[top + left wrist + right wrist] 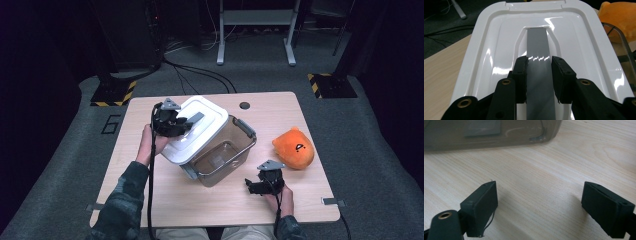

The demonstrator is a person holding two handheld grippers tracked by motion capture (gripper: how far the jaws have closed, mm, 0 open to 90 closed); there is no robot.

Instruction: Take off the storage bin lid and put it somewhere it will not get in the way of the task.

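While left hand-held gripper (539, 75) pinches white plastic lid's (192, 131) grey handle (537, 50), lid may slip onto smoky clear bin (225, 155); right hand-held gripper (261, 186) spread, idle near surface's front edge.

An orange plush toy (294, 147) lies on the wooden table (310, 112) — near its right edge, upright, apart from everything.

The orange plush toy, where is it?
In the high view the round orange plush toy sits on the wooden table's right side, beside the clear plastic bin.
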